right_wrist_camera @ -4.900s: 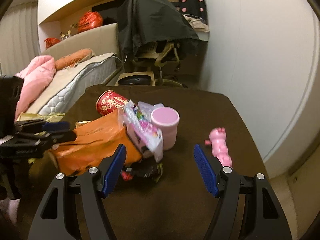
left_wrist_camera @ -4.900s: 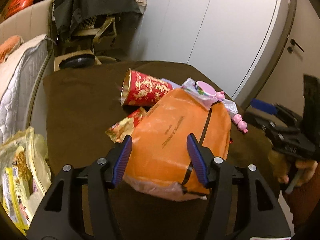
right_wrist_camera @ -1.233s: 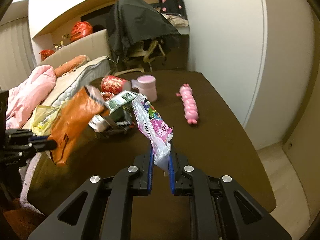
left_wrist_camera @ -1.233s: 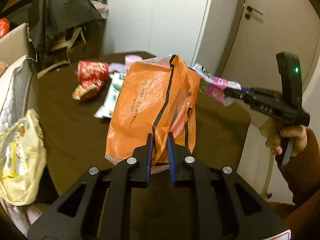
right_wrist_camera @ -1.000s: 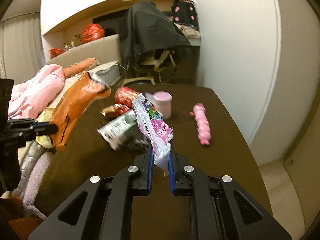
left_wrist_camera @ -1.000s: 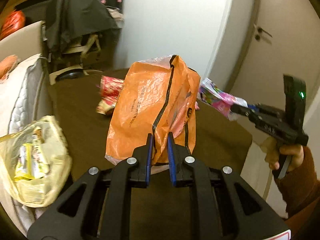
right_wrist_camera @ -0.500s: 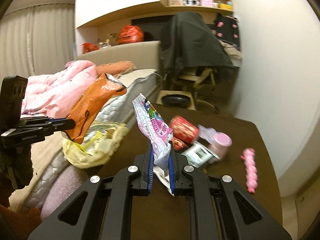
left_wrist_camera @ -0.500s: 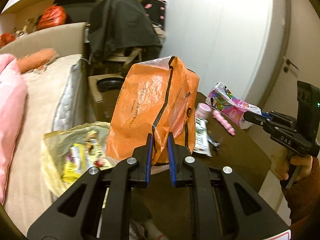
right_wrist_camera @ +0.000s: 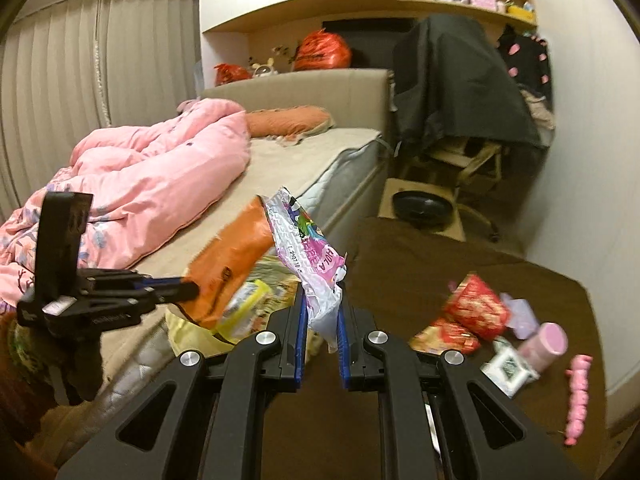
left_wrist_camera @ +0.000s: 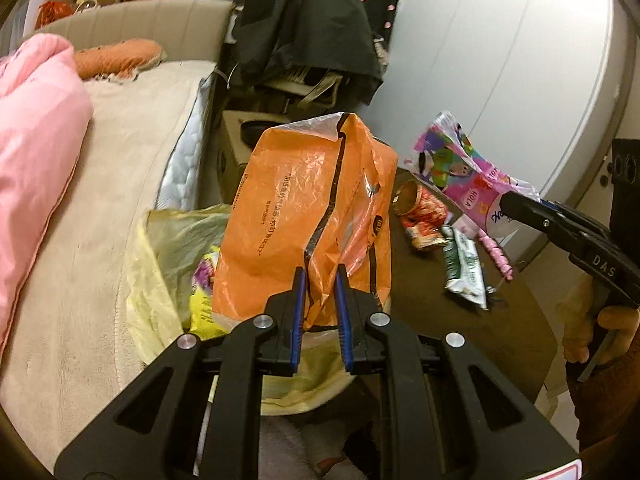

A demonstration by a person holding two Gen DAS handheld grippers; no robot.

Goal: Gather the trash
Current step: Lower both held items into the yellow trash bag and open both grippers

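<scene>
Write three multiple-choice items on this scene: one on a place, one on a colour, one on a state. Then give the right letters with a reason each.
1. Where is the yellow bag?
A. on the shelf
B. at the bed's edge, beside the brown table
C. on the chair

2. What colour is the bag in the left gripper?
A. orange
B. green
C. white

3. What is the state of the right gripper?
A. open and empty
B. open round the can
C. shut on the pink wrapper

Answers:
1. B: in both views the yellow bag lies by the mattress, next to the table's edge.
2. A: the left wrist view shows an orange bag with black lines between the blue pads.
3. C: the right wrist view shows the pads pinching the wrapper's lower end.
</scene>
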